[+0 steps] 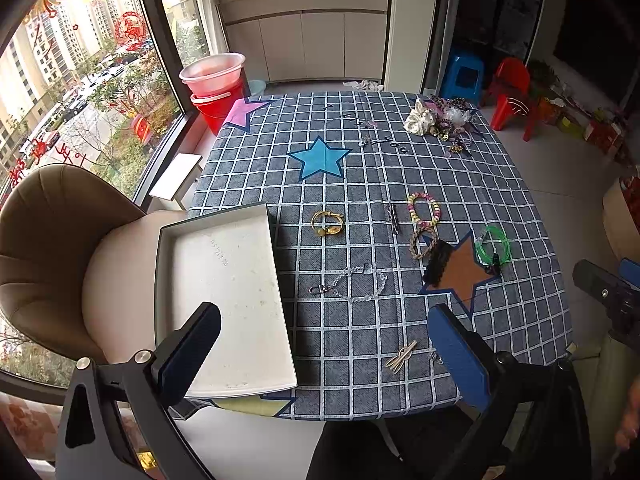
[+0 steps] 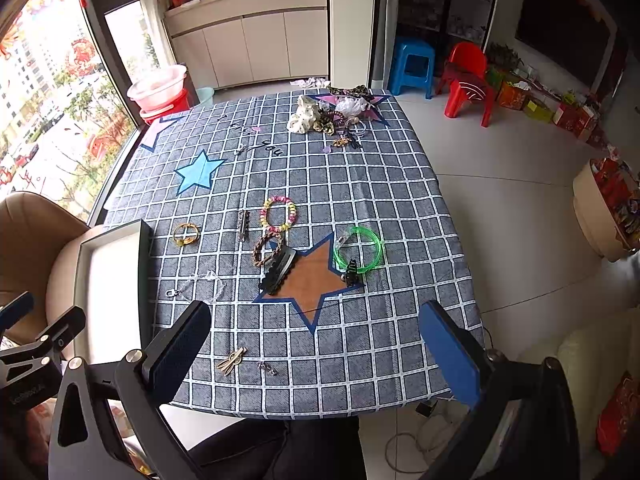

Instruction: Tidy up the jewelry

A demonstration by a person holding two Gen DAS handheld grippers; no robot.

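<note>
**Both claws spread, nothing held**

My left claw (image 1: 324,344) hangs spread and empty over the worktop's (image 1: 360,380) near edge, the white tray (image 1: 228,280) just beyond its left finger. My right claw (image 2: 316,336) is spread and empty too. Ahead lie a hairpin (image 2: 231,360), clear chain (image 1: 360,284), black clip (image 2: 278,266), green bangle (image 2: 360,248), braided band (image 2: 266,250), bead bracelet (image 2: 280,214), gold ring (image 1: 328,224). A scrunchie pile (image 2: 336,116) sits far back.

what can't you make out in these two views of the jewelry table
- Tray: near corner hidden behind the left gripper finger in the left view; cut off by the gripper in the right view.
- Small charm near the table edge: too small to identify.
- Pile of hair ties at the far corner: tangled, pieces can't be separated.
- Writing on the cloth: warped, unreadable.
</note>
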